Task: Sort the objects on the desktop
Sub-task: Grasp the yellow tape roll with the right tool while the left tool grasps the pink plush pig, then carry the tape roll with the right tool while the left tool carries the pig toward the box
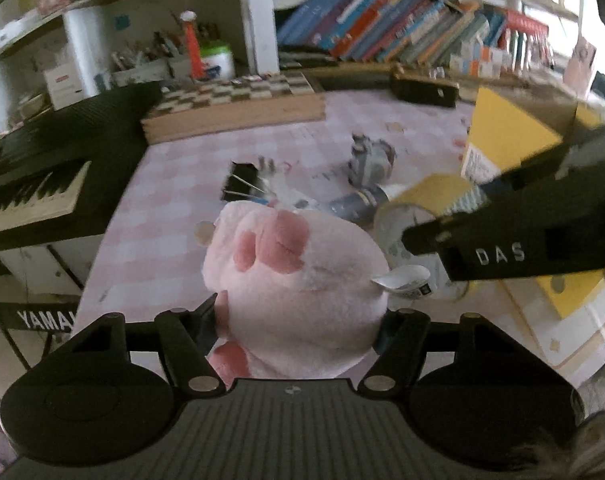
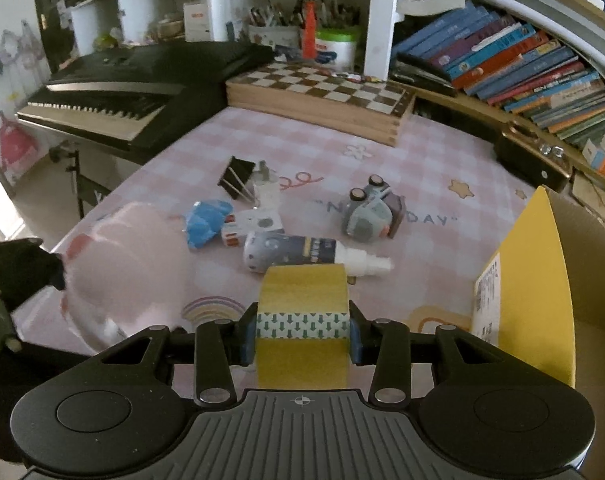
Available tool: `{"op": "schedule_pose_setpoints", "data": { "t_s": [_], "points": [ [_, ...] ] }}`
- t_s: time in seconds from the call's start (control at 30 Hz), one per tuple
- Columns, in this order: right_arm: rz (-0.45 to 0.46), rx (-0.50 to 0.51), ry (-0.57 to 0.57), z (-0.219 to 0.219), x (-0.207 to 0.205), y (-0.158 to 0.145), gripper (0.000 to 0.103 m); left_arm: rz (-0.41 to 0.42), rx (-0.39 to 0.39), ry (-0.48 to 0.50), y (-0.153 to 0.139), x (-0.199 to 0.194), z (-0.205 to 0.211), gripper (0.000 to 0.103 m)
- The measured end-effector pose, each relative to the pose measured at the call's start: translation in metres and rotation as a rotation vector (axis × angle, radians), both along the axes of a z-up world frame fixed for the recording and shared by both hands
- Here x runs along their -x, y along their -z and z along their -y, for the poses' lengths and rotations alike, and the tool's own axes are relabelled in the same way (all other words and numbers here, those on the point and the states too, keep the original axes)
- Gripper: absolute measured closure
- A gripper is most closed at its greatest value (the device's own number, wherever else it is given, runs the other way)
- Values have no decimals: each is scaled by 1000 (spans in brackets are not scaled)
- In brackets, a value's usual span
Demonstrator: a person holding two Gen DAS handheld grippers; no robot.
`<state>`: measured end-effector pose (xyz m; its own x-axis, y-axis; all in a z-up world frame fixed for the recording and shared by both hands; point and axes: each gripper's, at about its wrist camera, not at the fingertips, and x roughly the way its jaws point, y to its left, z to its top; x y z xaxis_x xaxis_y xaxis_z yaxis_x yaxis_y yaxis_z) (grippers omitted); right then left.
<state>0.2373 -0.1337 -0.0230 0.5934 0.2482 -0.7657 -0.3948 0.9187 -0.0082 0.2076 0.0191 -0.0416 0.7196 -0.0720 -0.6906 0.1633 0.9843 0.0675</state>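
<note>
Angled down over the pink checked table (image 2: 442, 160), the right claw (image 2: 302, 340) clamps a yellow tape roll (image 2: 302, 292) upright. The left claw (image 1: 298, 320) hugs a pink plush paw (image 1: 298, 264), pads against its sides.

Pink plush toy (image 2: 130, 264) motion-blurred in right view, hiding left fingers (image 1: 212, 312) in left view.

Fuzzy pink plush toy (image 1: 298, 276); wooden chessboard (image 2: 322, 92)
</note>
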Motion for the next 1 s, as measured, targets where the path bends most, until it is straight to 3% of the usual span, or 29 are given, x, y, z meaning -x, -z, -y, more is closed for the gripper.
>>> {"op": "schedule_pose_setpoints", "data": {
  "t_s": [0.33,1.0],
  "points": [
    [46,-20,2,1,35,-21,62,53,159,-82,-40,36,-31,36],
    [-1,-90,47,2,139,-25,62,54,209,-18,-41,135,-30,36]
  ]
}}
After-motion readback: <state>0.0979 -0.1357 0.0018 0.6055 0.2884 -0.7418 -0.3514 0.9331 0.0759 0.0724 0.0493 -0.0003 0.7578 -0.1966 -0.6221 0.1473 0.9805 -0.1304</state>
